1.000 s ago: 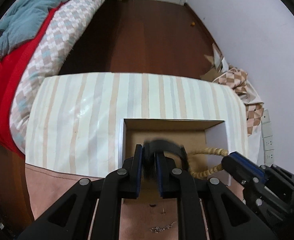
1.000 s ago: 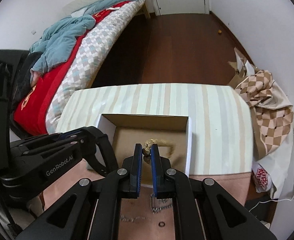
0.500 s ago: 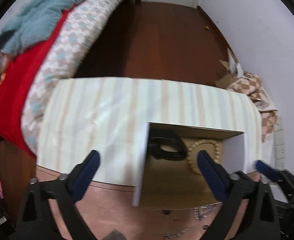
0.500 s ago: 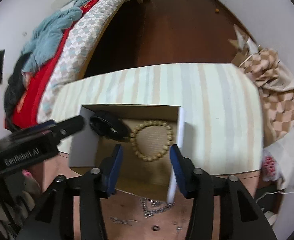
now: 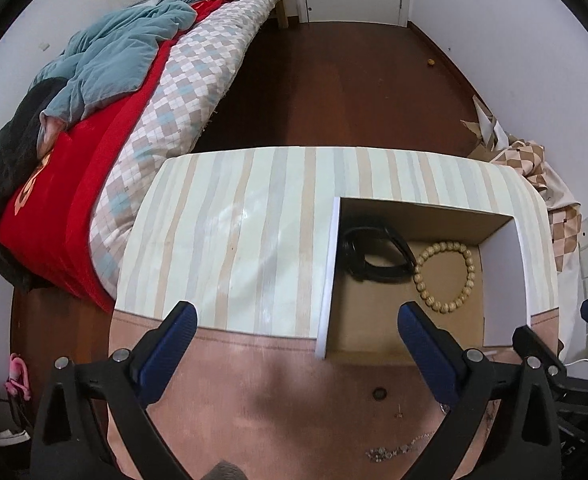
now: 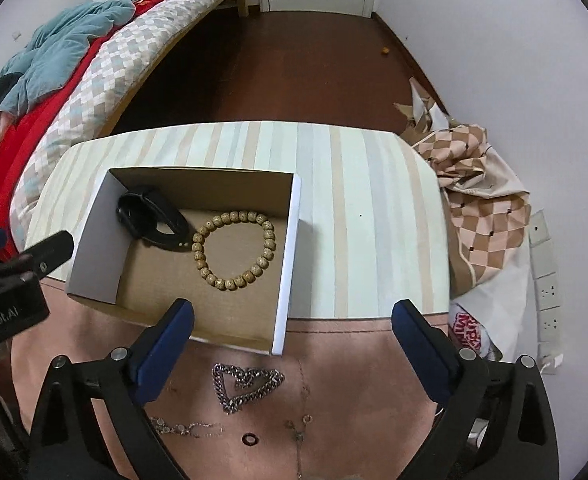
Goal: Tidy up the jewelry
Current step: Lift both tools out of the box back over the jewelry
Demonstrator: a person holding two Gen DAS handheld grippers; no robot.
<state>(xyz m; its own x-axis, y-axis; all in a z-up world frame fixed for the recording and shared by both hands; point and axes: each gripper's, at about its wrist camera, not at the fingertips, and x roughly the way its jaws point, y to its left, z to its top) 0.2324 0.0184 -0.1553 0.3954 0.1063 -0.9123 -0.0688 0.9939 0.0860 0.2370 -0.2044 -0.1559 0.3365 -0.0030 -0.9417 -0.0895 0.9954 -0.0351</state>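
Note:
An open cardboard box [image 6: 286,256] [image 5: 328,276] sits on the striped table. In it lie a black wristband [image 6: 150,220] [image 5: 374,254] and a wooden bead bracelet [image 6: 234,250] [image 5: 446,276], side by side. My left gripper [image 5: 298,320] is wide open and empty, above the table's near edge left of the box. My right gripper [image 6: 292,316] is wide open and empty above the box's near right corner. On the pink mat below it lie a thick silver chain [image 6: 244,386], a thin silver bracelet [image 6: 186,428], a small dark ring [image 6: 249,439] and a fine necklace [image 6: 300,424].
The striped table [image 6: 354,208] stands beside a bed [image 5: 134,92] on the left. A checked cloth and bags [image 6: 478,200] lie by the wall at the right. Dark wood floor lies beyond. A thin chain [image 5: 398,450] and a ring [image 5: 379,393] show in the left wrist view.
Both grippers opened, dropped the wristband and the bead bracelet into the box, and pulled back and up. The left gripper shifted left of the box.

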